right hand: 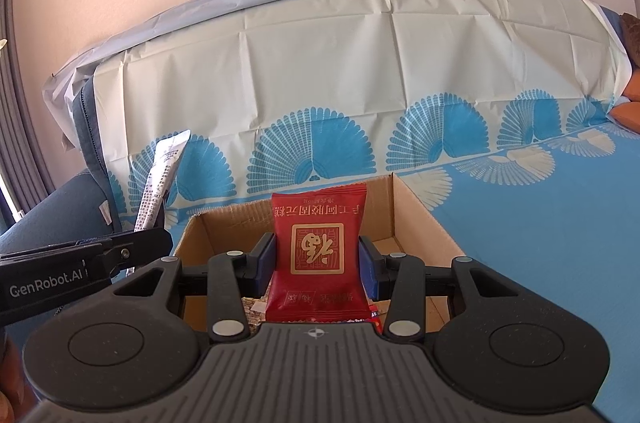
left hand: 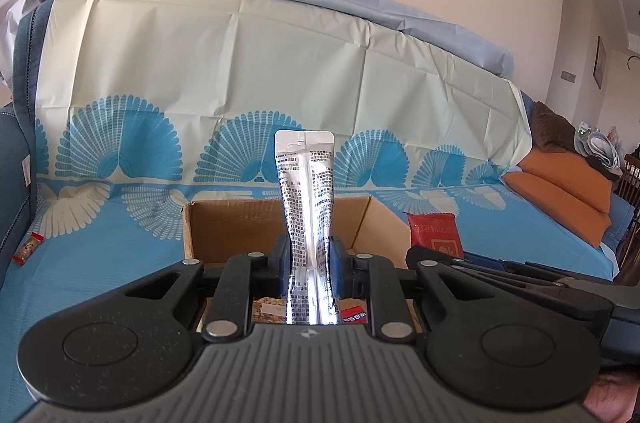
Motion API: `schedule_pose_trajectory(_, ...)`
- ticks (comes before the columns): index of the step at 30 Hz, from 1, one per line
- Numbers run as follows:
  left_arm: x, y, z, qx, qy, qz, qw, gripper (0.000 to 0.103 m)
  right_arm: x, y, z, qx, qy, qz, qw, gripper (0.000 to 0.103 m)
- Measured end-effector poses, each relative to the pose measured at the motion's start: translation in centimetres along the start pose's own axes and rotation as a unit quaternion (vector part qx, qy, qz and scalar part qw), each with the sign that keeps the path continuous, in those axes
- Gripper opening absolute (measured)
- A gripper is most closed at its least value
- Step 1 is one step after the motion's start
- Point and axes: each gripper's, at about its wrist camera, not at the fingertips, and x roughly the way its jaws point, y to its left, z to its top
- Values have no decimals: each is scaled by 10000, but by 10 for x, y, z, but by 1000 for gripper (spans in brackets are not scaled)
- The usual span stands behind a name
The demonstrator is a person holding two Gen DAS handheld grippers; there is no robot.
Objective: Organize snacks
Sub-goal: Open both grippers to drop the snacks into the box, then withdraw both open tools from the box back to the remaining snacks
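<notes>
My left gripper point(left hand: 309, 255) is shut on a tall silver foil snack stick point(left hand: 306, 191) and holds it upright over the open cardboard box point(left hand: 224, 223). My right gripper point(right hand: 318, 261) is shut on a red snack packet with gold print point(right hand: 320, 247) and holds it over the same box point(right hand: 424, 219). The silver stick point(right hand: 160, 179) and the left gripper show at the left of the right wrist view. The red packet point(left hand: 434, 233) shows at the right of the left wrist view. A few snacks lie on the box floor point(left hand: 352, 315), mostly hidden.
The box sits on a sofa seat covered with a blue and cream fan-patterned sheet point(left hand: 120, 231). A small red wrapped snack point(left hand: 27, 247) lies on the sheet at the far left. Orange cushions point(left hand: 560, 191) lie at the right end.
</notes>
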Motion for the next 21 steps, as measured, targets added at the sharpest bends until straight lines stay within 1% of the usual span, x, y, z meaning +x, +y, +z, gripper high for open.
schedule_pose_trajectory(5, 1, 1, 1, -79, 44, -9, 10000, 22, 1, 1, 0, -25, 33, 25, 10000, 46)
schedule_pose_trajectory(7, 4, 3, 1, -173, 151, -52, 9997, 25, 4, 1, -1, -27, 111, 26, 9999, 49)
schedule_pose_trajectory(9, 8, 6, 1, -297, 276, -17, 9992, 33, 6, 3, -2, -49, 173, 3, 9998, 52)
schedule_pose_trajectory(11, 6, 7, 1, -273, 213, 63, 9994, 34, 6, 5, -2, -86, 144, -40, 9999, 54)
schedule_pose_trajectory(13, 4, 8, 3, -283, 161, 76, 9994, 36, 6, 6, -2, -78, 126, -87, 9999, 58)
schedule_pose_trajectory(14, 4, 9, 3, -294, 151, 87, 9994, 37, 6, 6, -3, -56, 134, -103, 9998, 59)
schedule_pose_trajectory(19, -2, 17, 5, -352, 102, 173, 9992, 38, 8, 14, -4, -30, 146, -159, 9998, 59)
schedule_pose_trajectory(21, -4, 21, 6, -375, 49, 279, 9989, 45, 8, 18, -5, -34, 141, -161, 9998, 59)
